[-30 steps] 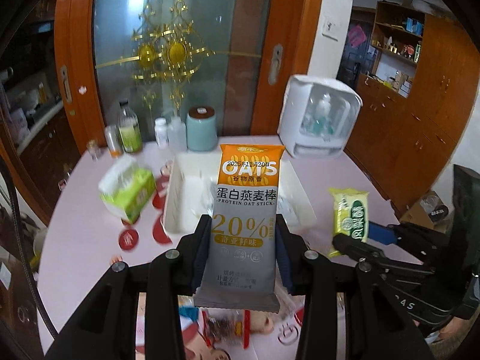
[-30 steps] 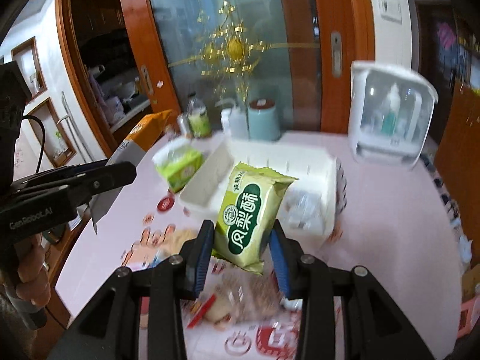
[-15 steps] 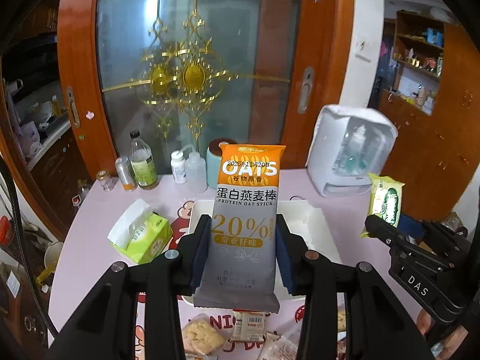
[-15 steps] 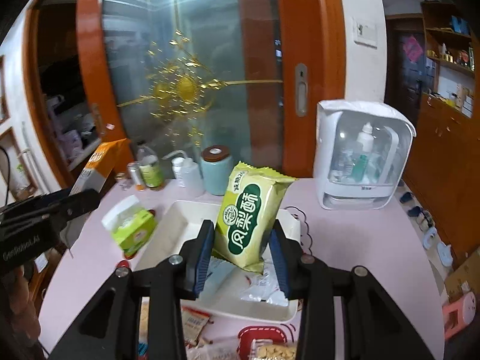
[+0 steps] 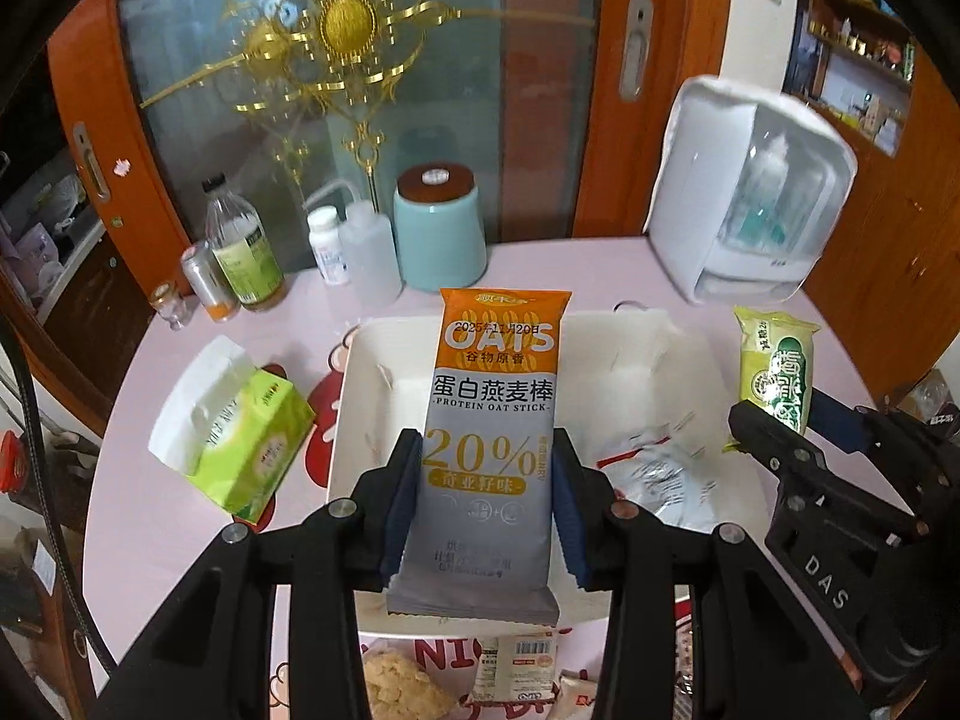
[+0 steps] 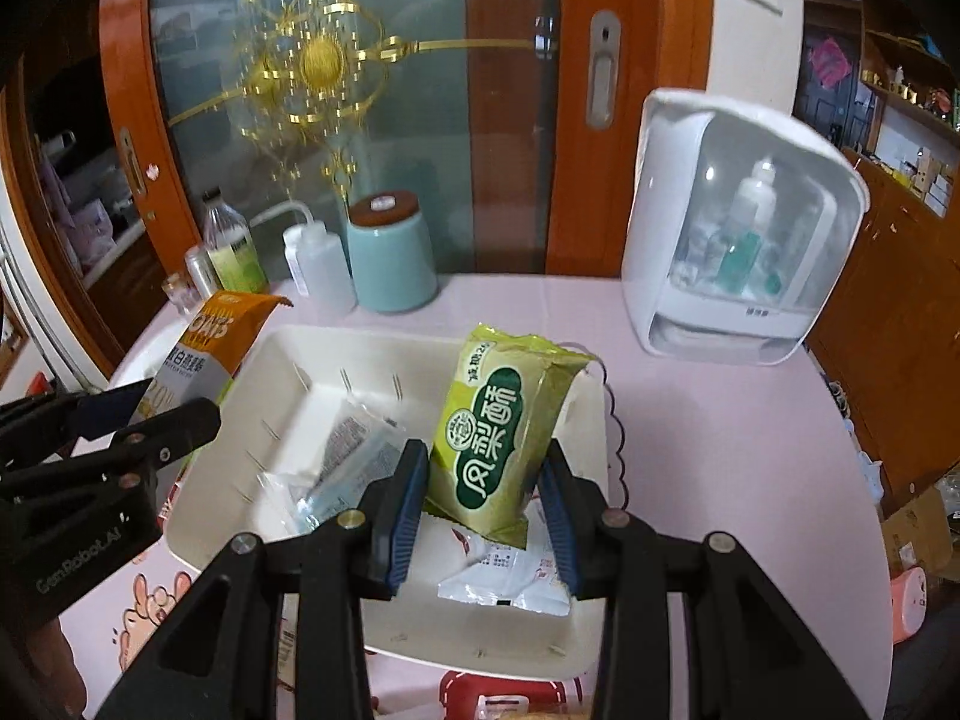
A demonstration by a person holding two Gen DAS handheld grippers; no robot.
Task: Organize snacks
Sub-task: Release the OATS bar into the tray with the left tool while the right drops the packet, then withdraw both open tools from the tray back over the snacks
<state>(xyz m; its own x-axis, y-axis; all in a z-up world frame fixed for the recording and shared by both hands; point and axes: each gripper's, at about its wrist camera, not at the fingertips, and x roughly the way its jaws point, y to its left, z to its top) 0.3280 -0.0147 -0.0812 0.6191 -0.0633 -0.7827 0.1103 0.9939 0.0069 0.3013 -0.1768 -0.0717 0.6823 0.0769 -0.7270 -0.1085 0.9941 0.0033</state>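
My left gripper (image 5: 485,504) is shut on an orange and grey oat stick packet (image 5: 492,420), held upright above the white tray (image 5: 372,360). My right gripper (image 6: 485,504) is shut on a green pastry packet (image 6: 501,438), held over the tray (image 6: 276,360). The tray holds clear and white snack wrappers (image 6: 510,576). The right gripper with the green packet (image 5: 777,375) shows at the right of the left wrist view; the left gripper with the oat stick (image 6: 207,348) shows at the left of the right wrist view.
A green tissue box (image 5: 240,438) lies left of the tray. Bottles (image 5: 243,252) and a teal jar (image 5: 438,234) stand behind it. A white dispenser box (image 5: 750,204) stands at the back right. Loose snacks (image 5: 516,672) lie on the pink table near me.
Both grippers have moved forward and down toward the tray, each still holding its packet. The tray now sits closer and larger under both.
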